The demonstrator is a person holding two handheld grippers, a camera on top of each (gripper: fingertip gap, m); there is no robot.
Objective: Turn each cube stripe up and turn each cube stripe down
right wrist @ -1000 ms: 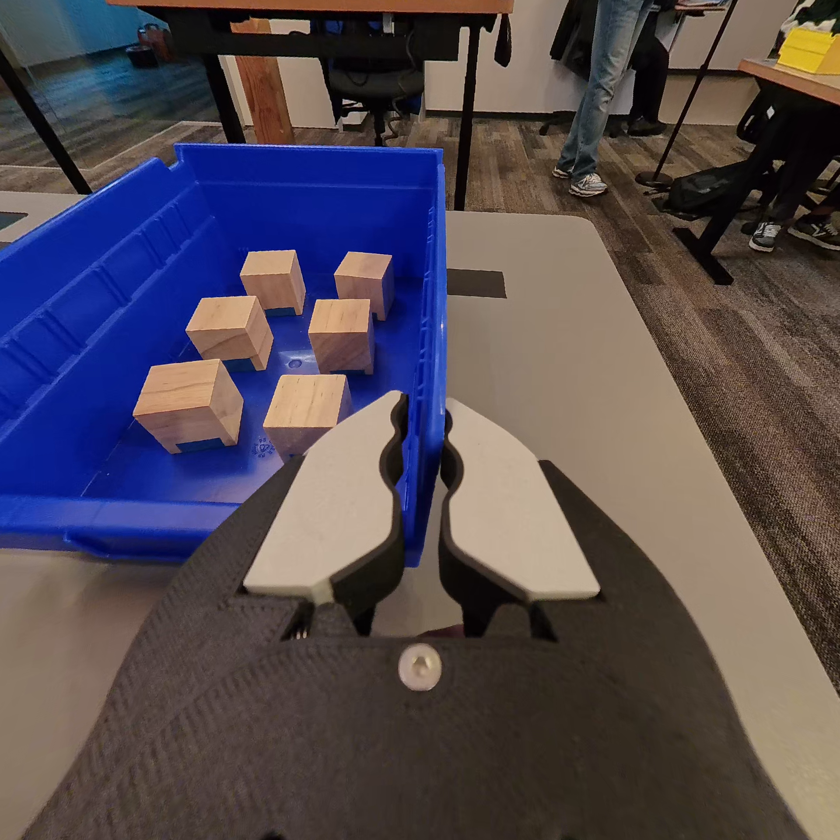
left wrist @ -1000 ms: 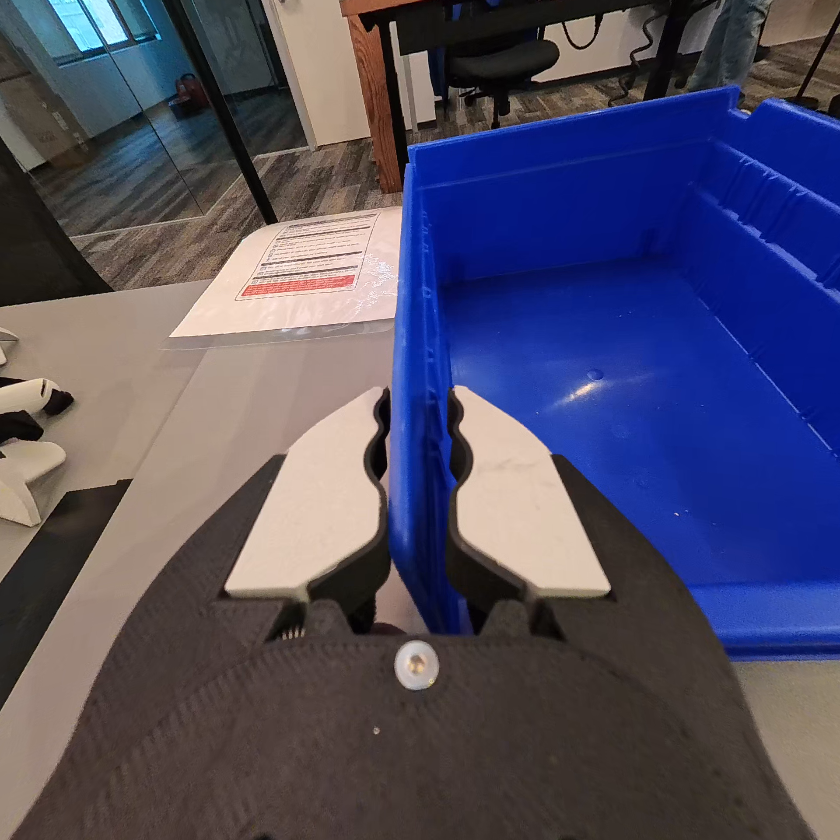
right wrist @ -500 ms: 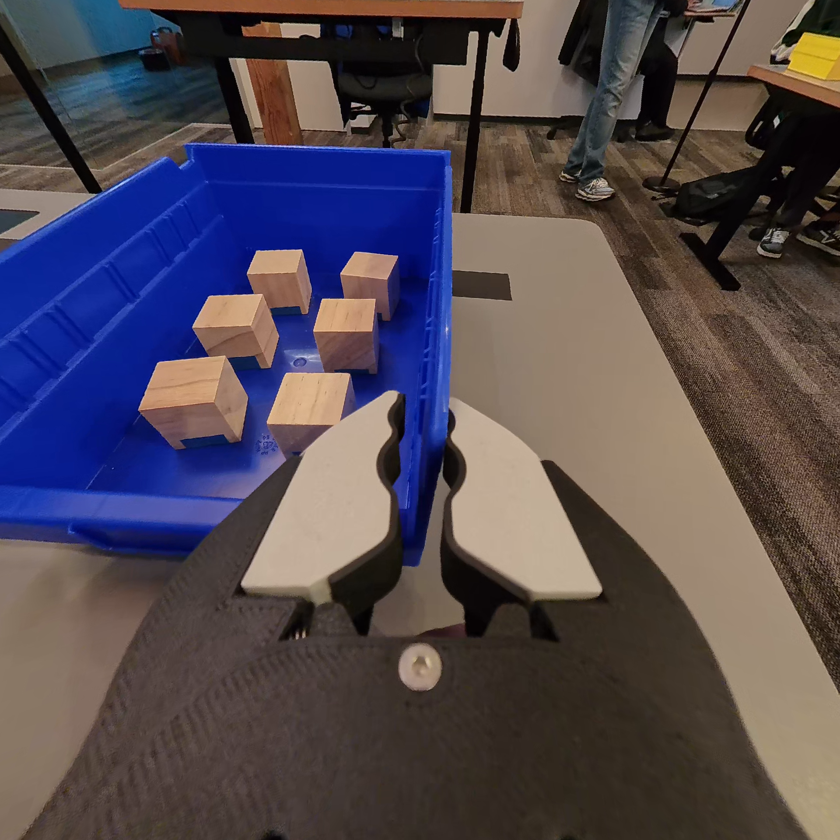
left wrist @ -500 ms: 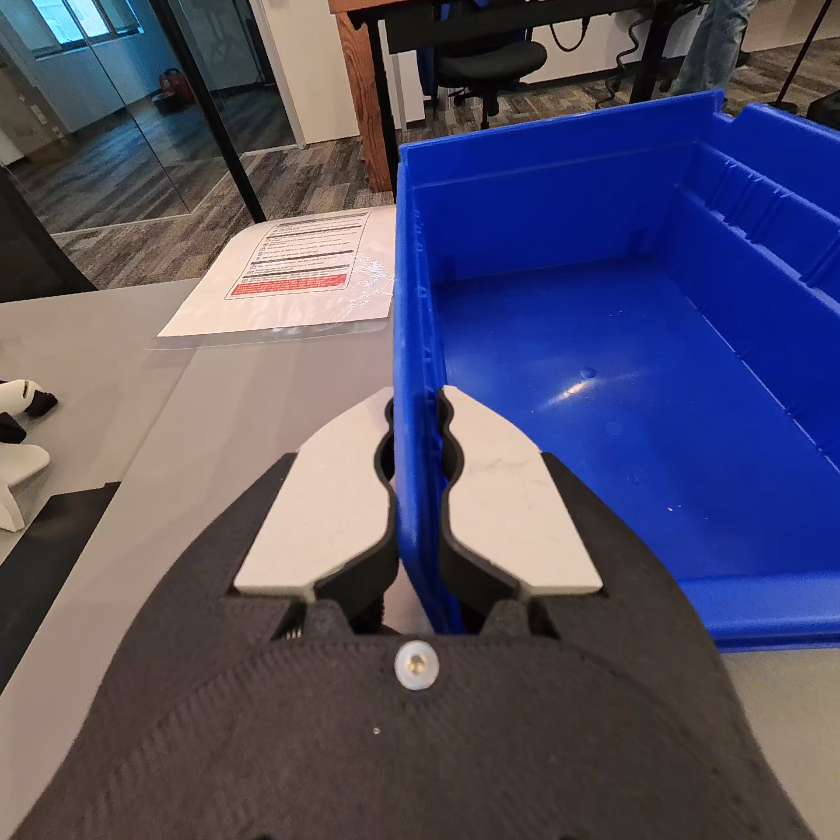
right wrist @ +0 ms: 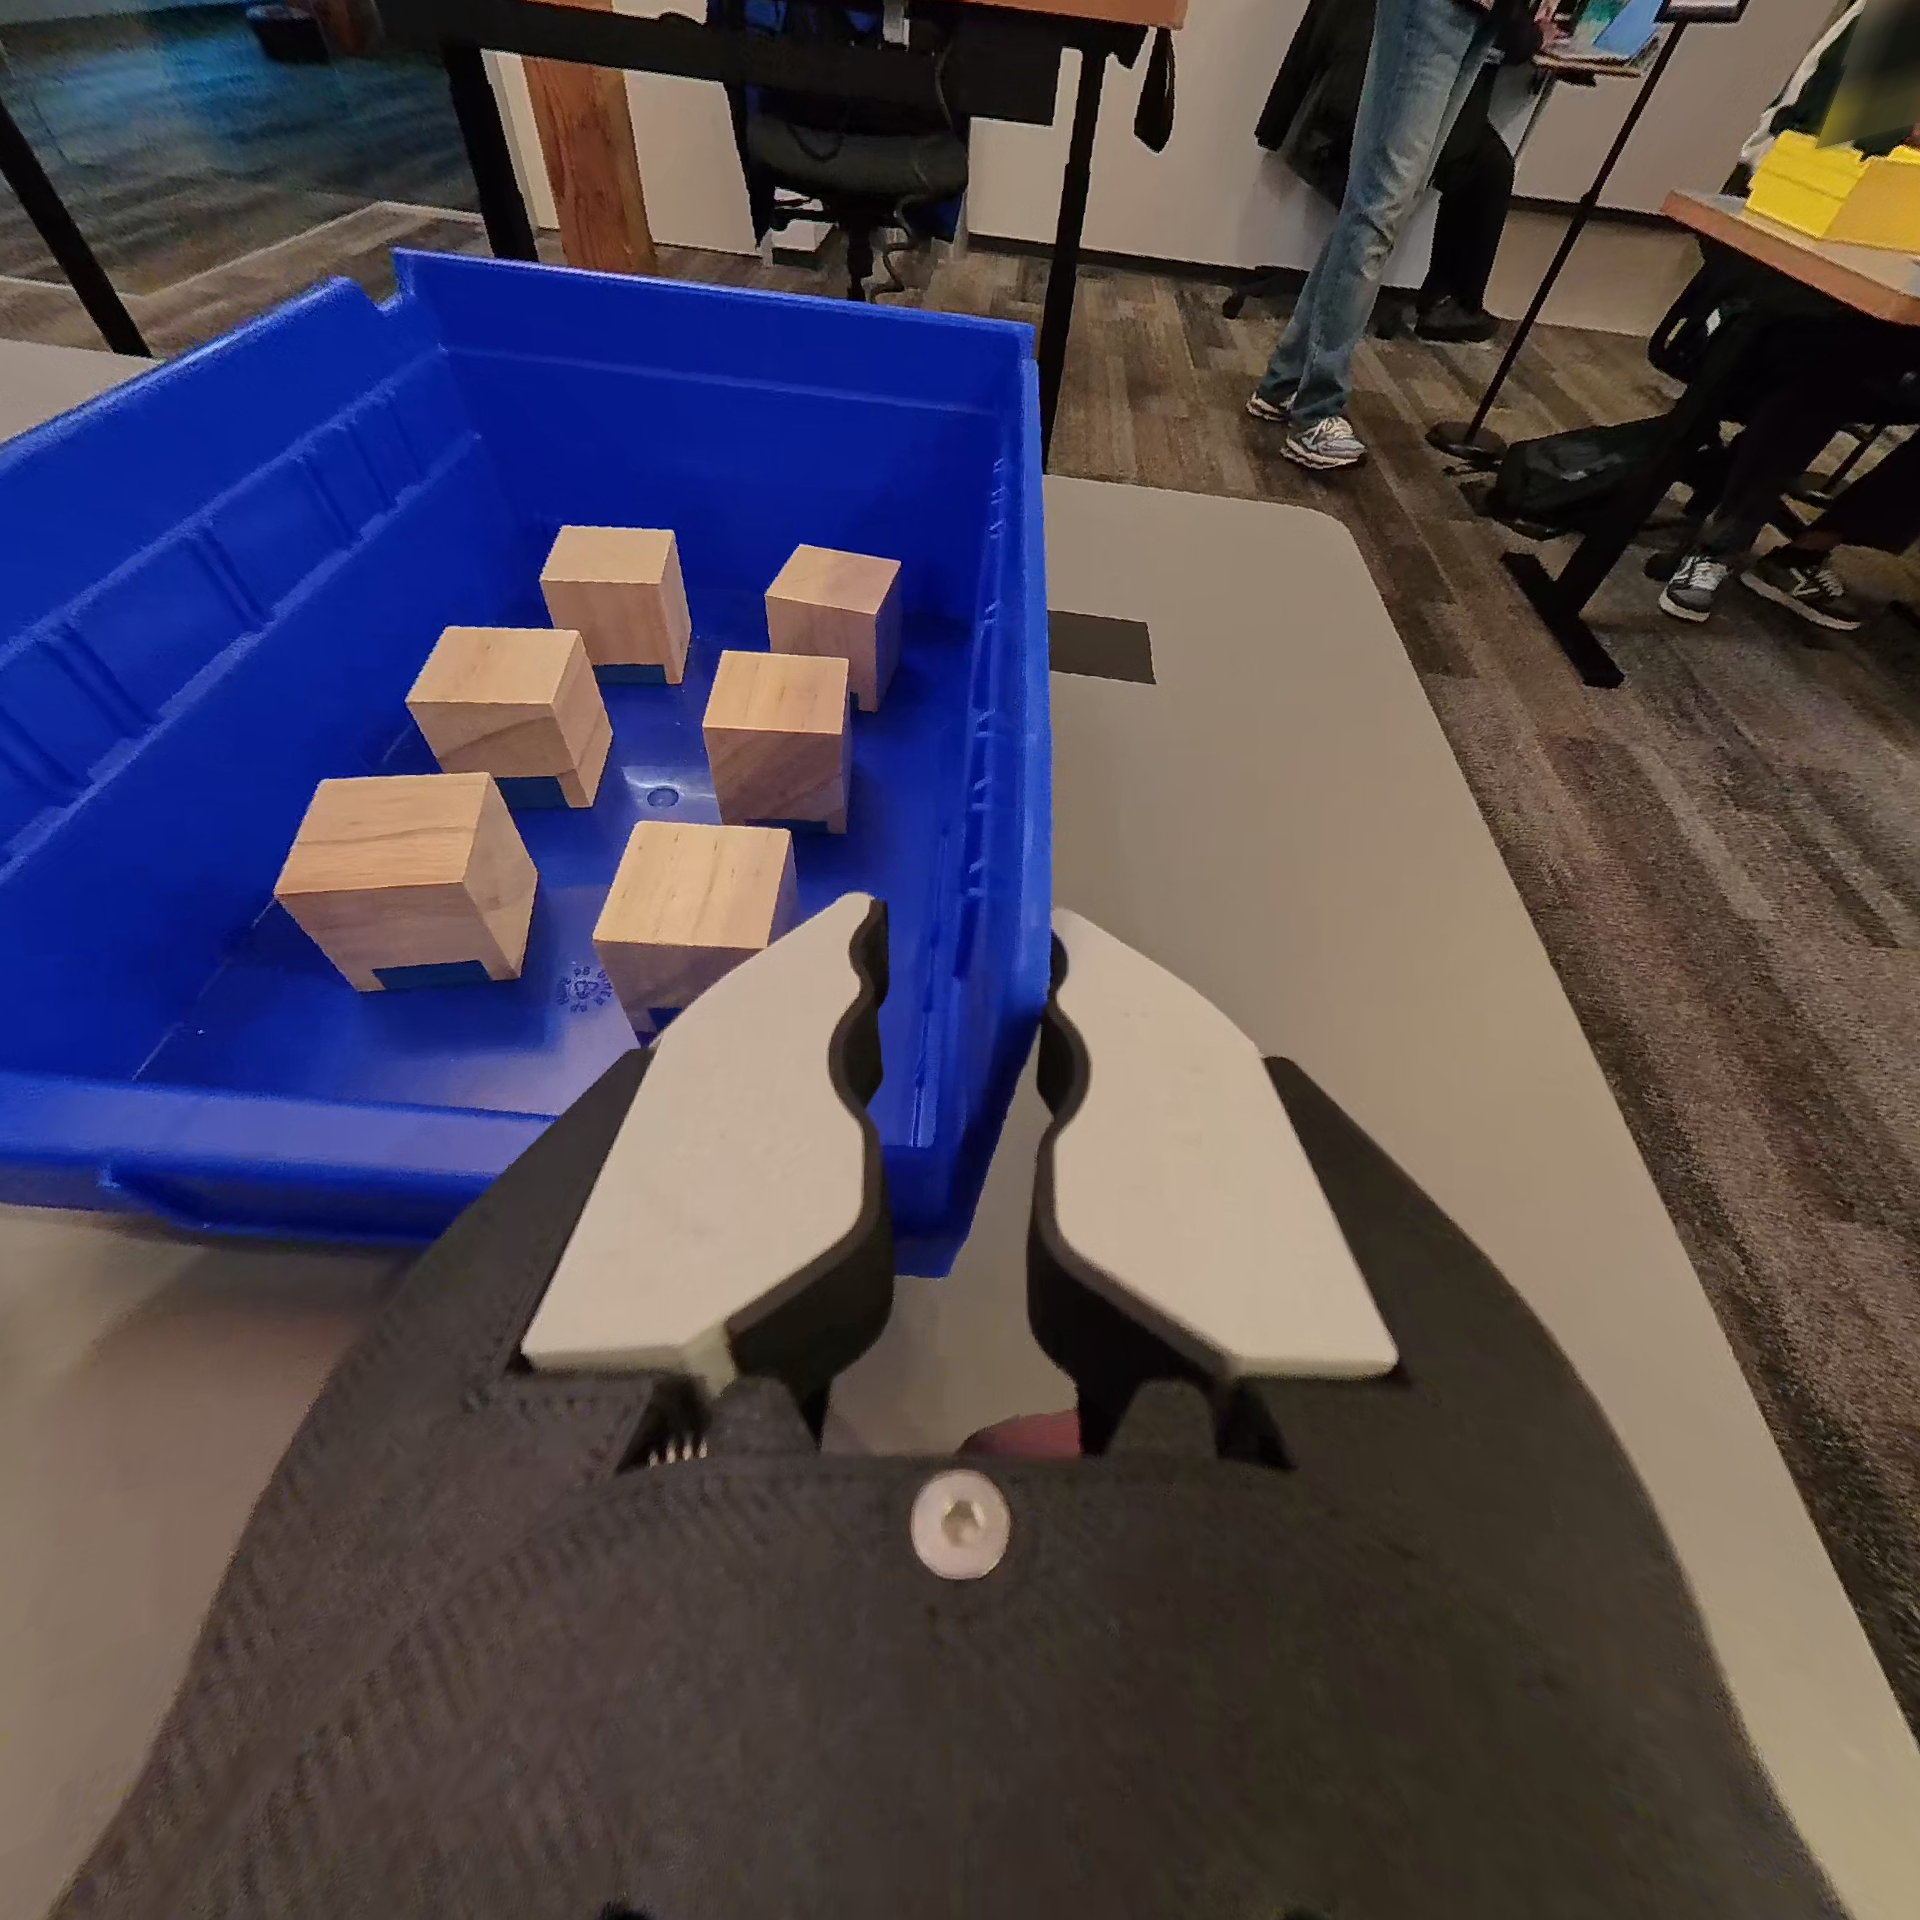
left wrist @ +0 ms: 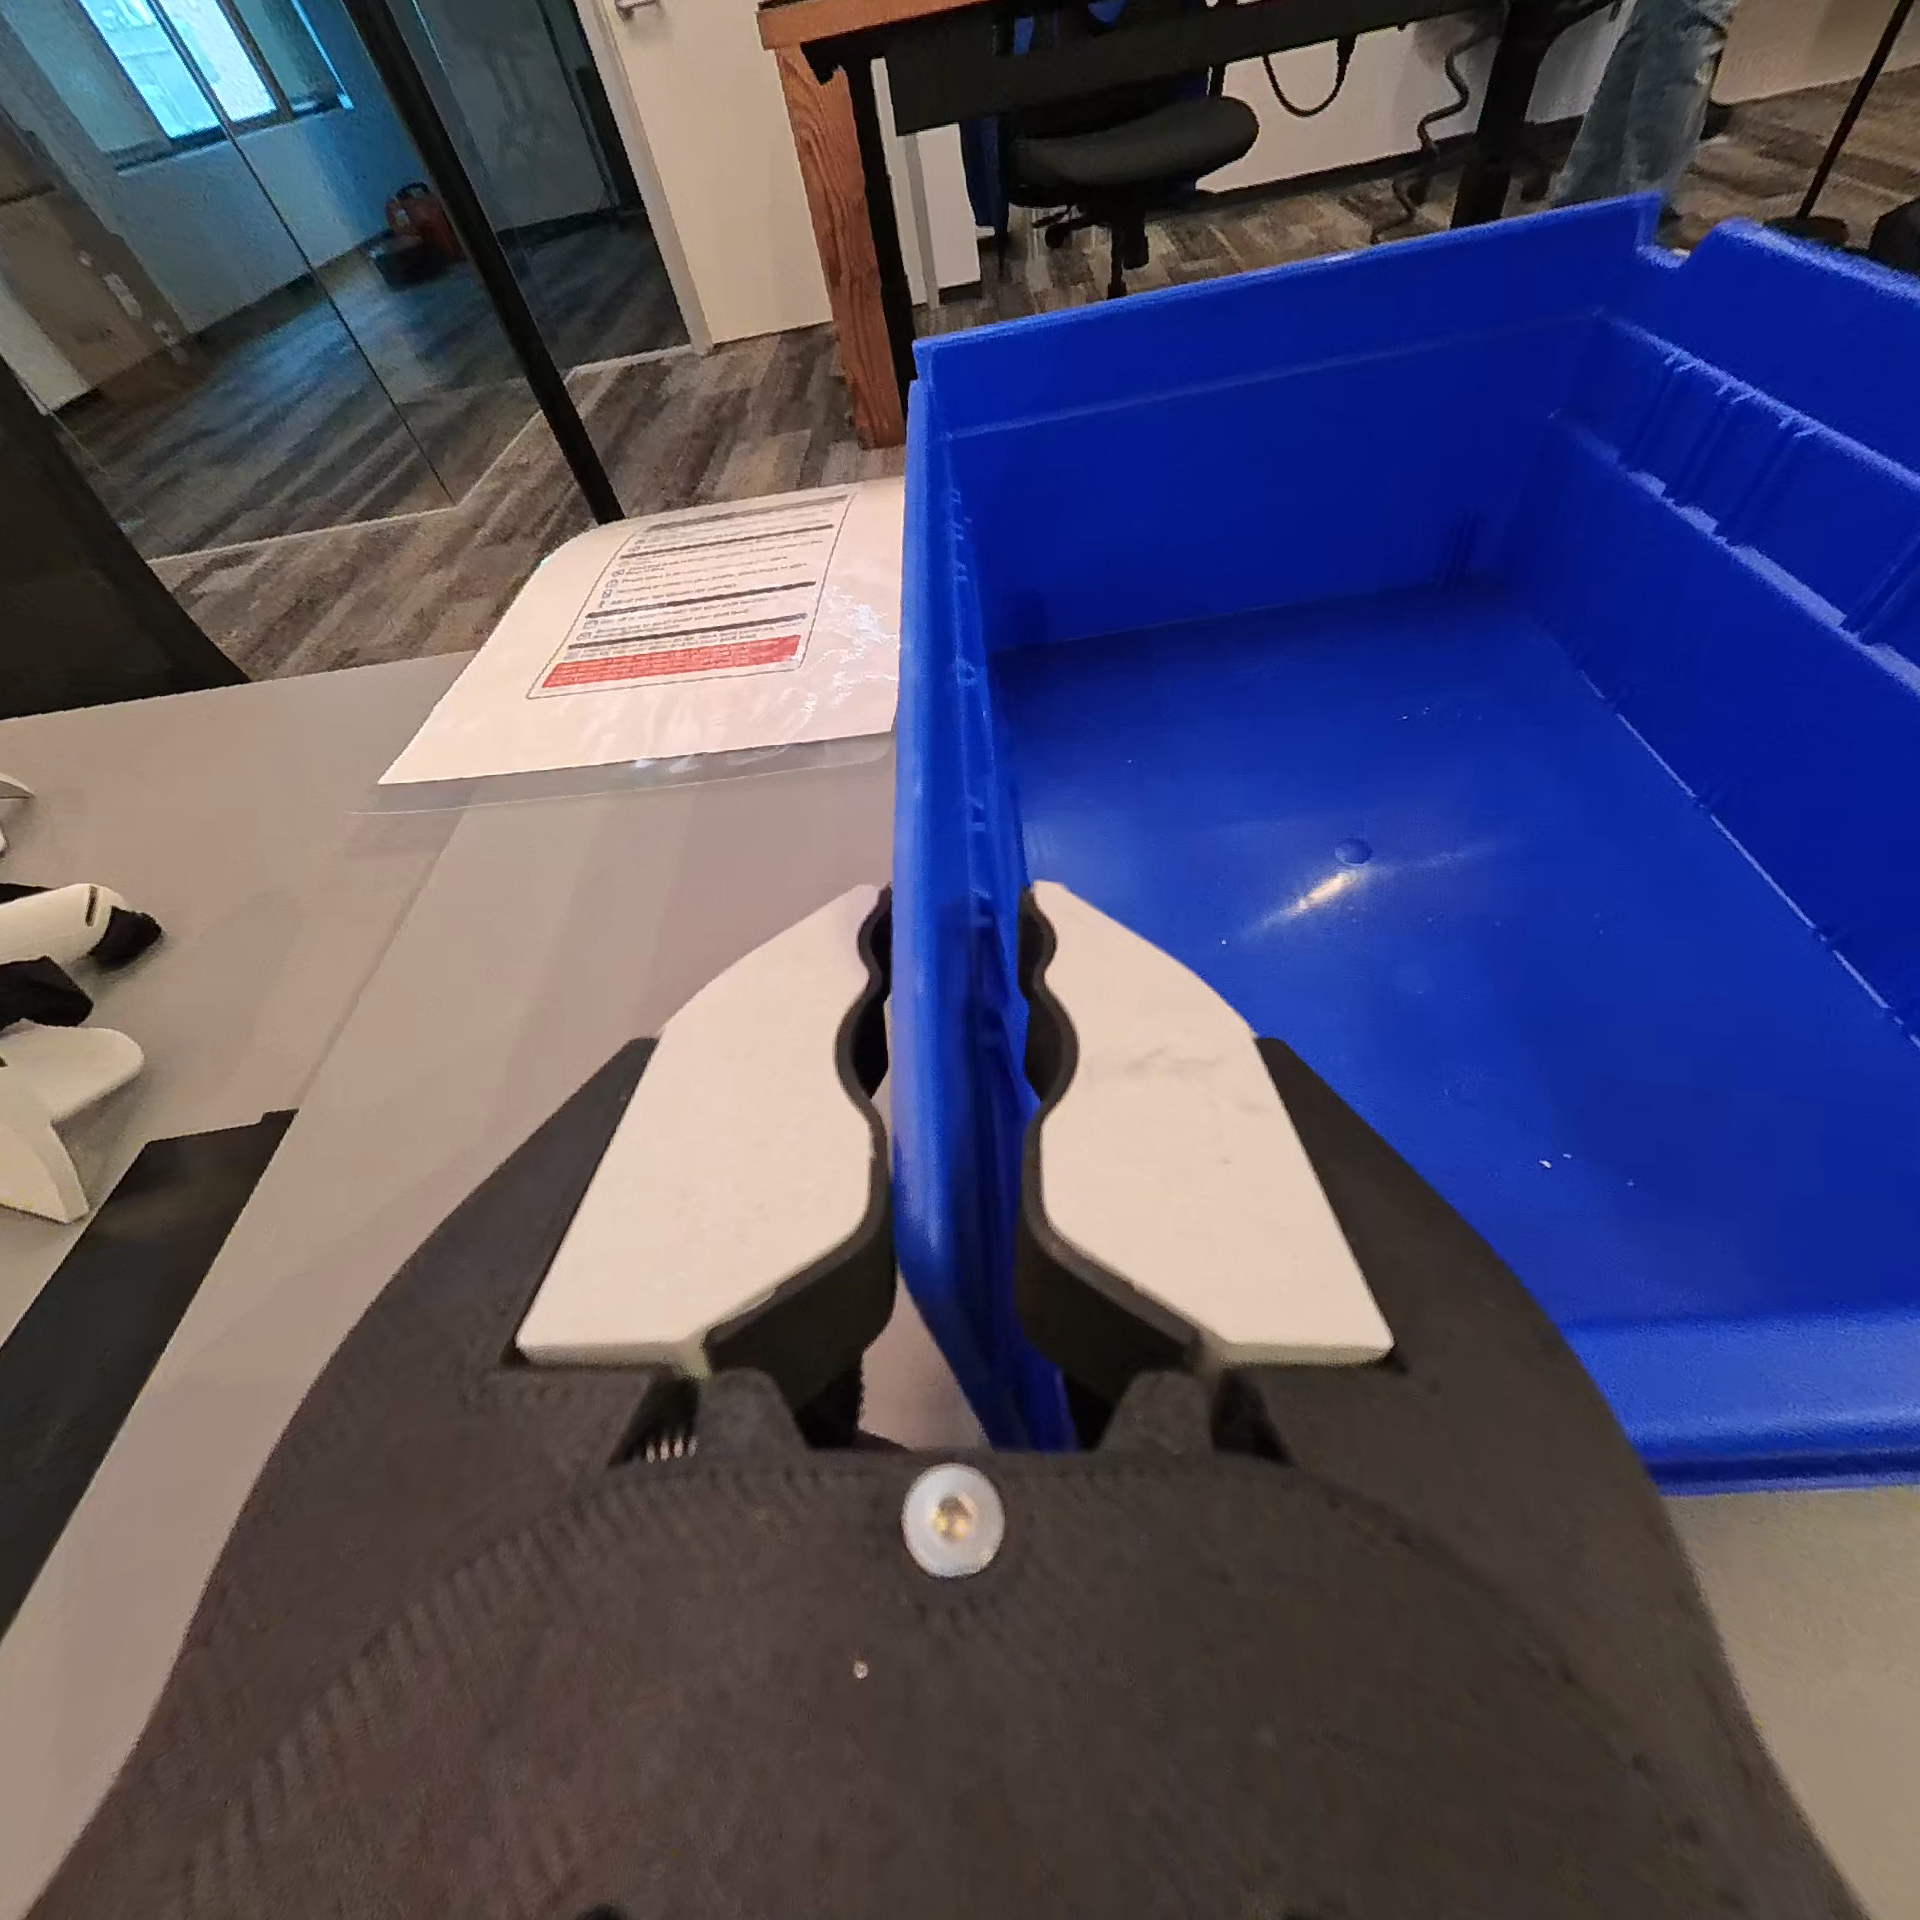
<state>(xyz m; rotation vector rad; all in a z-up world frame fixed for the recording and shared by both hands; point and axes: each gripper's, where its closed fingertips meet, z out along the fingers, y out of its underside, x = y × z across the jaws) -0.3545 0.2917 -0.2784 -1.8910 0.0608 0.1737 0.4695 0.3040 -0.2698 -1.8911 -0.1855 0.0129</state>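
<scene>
Grey surface (right wrist: pixel 1299 831) carries everything.

- Blue bin (right wrist: pixel 623 395) fills the left and centre of the right wrist view. A second blue bin (left wrist: pixel 1247 520), with no cubes seen inside, fills the right half of the left wrist view.
- Right hand-held gripper (right wrist: pixel 966 935) is set astride the cube bin's right wall at lower centre. The jaws are parted and the inner face of the wall shows beside the left finger, so nothing is clamped.
- Left hand-held gripper (left wrist: pixel 956 914) is set astride the second bin's left wall, jaws likewise parted. Pad contact is not clear and no firm clamp is evident.
- Six wooden cubes (right wrist: pixel 416 862) stand on the bin floor at centre-left of the frame, in two loose rows and apart from each other. The nearest cube (right wrist: pixel 691 883) sits just beyond the right gripper's left finger.
- Blue stripe (right wrist: pixel 431 977) is seen at the bottom edge of several cubes, so they are judged to be stripe down.

Step judged: bins being positioned or steadied, with flipping not yet started on this layout.

Next move calls for:
- one gripper lifted off its wall and brought into the bin;
- its jaws opened wider than a cube and closed on two opposite plain faces;
- the cube rolled half a turn and set down stripe up, clear of its neighbours.
</scene>
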